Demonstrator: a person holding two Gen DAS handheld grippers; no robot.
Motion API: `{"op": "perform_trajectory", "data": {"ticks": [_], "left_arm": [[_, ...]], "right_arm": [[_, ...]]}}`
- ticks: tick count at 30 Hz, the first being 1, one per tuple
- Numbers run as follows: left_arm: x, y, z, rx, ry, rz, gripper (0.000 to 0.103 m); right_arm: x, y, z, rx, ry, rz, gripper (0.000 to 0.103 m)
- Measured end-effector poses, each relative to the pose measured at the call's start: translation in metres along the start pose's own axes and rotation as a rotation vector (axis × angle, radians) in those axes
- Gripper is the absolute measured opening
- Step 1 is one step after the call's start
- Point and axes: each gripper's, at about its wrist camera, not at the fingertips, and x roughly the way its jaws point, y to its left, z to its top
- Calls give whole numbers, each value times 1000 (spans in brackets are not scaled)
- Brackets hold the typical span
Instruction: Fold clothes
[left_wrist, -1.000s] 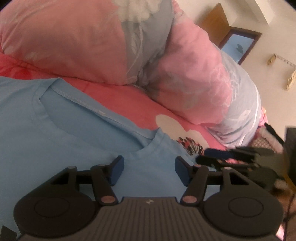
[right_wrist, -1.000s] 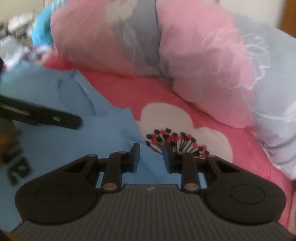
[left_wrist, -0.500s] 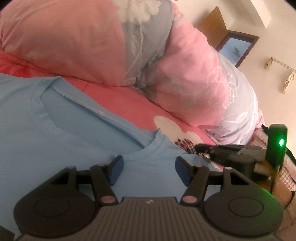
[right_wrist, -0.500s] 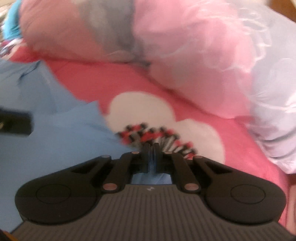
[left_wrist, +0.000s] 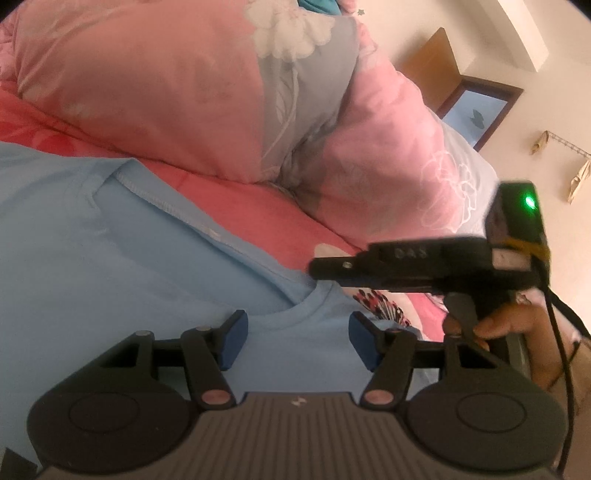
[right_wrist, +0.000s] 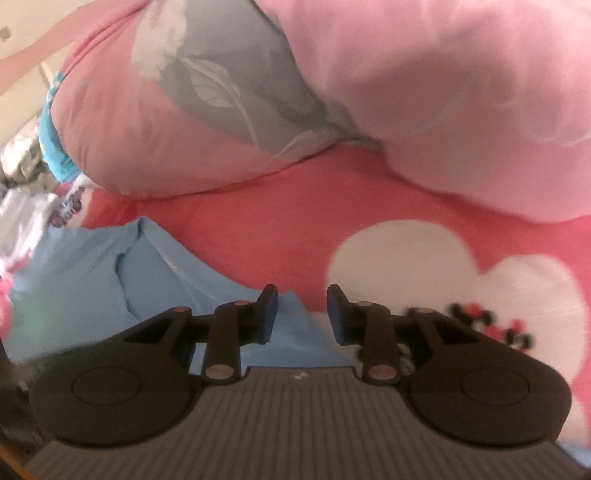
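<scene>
My left tool (left_wrist: 295, 341) stands released, its blue pads well apart low in the middle of the left wrist view, over the light blue T-shirt (left_wrist: 110, 266). The T-shirt lies spread on the bed (left_wrist: 251, 206), filling the left and lower part of that frame, its neckline running from upper left down toward the middle, just above the pads.

My right tool (right_wrist: 298, 314) has just been opening after a clench; its pads now stand apart at the lower middle of the right wrist view. A corner of the T-shirt (right_wrist: 147, 273) lies under the gap, but the picture is blurred and I think the pads are not pressing on it. To its right the bedsheet shows a white flower print (right_wrist: 461, 280).

In the left wrist view my right tool (left_wrist: 399, 264) comes in from the right edge, pointing left just above the shirt's collar, with my hand (left_wrist: 506, 325) on its grip and a green lamp lit at its rear. A pink and grey quilt (left_wrist: 221, 96) is bunched across the top of both frames.
</scene>
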Motion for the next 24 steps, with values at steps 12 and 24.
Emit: {"op": "perform_trajectory", "data": {"ticks": [12,24], "left_arm": [[-5,2,1,-11,-34,8,62],[-4,5,1,-19,-35,24,62]], "right_arm": [[13,55,2,-240,72,-226,2],[31,71,-25,-298,-83,-447,3]]}}
